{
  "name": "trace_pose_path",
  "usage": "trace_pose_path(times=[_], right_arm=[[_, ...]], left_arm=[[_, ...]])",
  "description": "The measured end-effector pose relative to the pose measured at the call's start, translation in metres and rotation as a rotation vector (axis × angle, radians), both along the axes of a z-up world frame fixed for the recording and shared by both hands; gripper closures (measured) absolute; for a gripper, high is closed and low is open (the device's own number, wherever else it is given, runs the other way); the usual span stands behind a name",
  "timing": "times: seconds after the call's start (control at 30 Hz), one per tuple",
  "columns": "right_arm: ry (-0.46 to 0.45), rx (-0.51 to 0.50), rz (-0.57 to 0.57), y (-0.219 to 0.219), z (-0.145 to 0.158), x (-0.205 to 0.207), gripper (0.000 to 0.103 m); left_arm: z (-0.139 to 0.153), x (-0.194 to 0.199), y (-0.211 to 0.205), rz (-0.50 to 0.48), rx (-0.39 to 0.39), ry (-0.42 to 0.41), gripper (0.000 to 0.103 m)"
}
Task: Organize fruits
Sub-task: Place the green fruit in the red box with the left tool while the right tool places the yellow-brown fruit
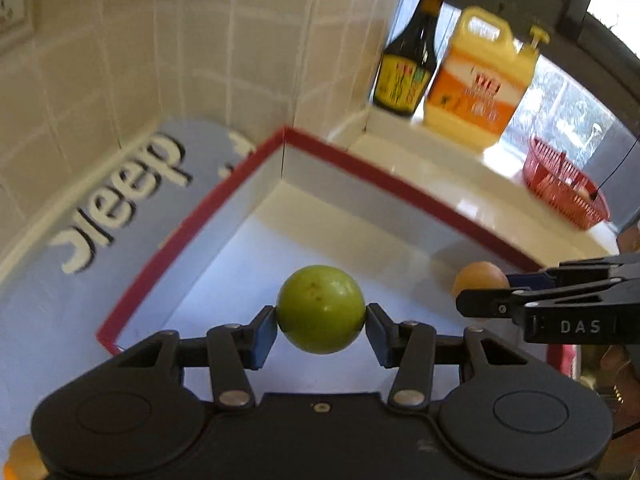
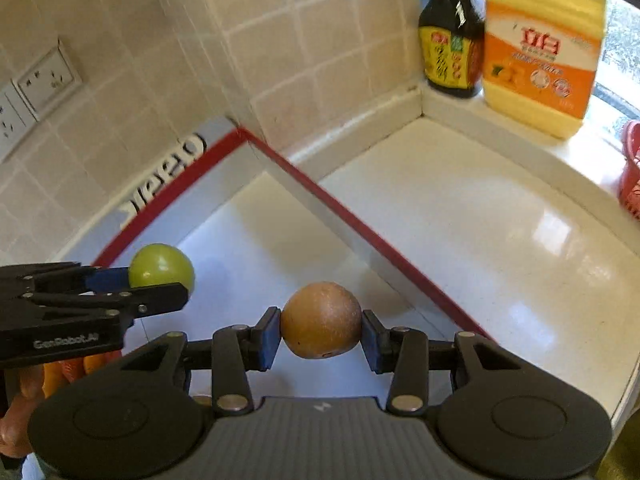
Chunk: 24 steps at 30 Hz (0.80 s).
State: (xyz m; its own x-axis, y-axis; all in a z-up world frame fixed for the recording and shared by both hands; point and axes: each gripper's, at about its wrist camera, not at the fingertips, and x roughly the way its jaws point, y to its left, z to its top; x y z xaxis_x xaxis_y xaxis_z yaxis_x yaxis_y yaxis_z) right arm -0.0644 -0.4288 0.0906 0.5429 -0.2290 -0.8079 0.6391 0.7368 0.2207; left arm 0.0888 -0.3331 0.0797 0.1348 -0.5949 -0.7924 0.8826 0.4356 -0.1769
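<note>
1. The left gripper (image 1: 321, 316) clamps a green fruit (image 1: 321, 308) between its blue pads, holding it above the white floor of a red-rimmed box (image 1: 404, 188) on a kitchen counter.
2. The right gripper (image 2: 321, 322) grips a brown-orange fruit (image 2: 321, 320) the same way — pads pressed to either side — over the same box, near its right wall.
3. Each claw shows in the other's view (from the side): the two fruits hang side by side, apart, the green one on the left.
4. Behind the box, on a tiled ledge, a dark sauce bottle (image 2: 450, 40) stands just beside a yellow-and-orange jug (image 2: 540, 52); a red mesh basket (image 1: 564, 184) sits further right.
5. The box's flap bears the word "sleep" — seen inverted.
</note>
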Motion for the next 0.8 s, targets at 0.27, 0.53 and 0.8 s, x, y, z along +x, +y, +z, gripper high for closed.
trace_pose_path(times=[0.27, 0.53, 0.8], right_arm=[[0.062, 0.001, 0.057, 0.007, -0.02, 0.029, 0.059], [0.093, 0.006, 0.064, 0.007, -0.029, 0.036, 0.058], [0.059, 0.015, 0.047, 0.002, -0.011, 0.024, 0.056]], left_arm=[[-0.024, 0.004, -0.002, -0.021, 0.076, 0.029, 0.046], [-0.029, 0.003, -0.004, -0.042, 0.088, 0.046, 0.045], [0.002, 0.003, 0.016, -0.019, 0.011, 0.021, 0.037]])
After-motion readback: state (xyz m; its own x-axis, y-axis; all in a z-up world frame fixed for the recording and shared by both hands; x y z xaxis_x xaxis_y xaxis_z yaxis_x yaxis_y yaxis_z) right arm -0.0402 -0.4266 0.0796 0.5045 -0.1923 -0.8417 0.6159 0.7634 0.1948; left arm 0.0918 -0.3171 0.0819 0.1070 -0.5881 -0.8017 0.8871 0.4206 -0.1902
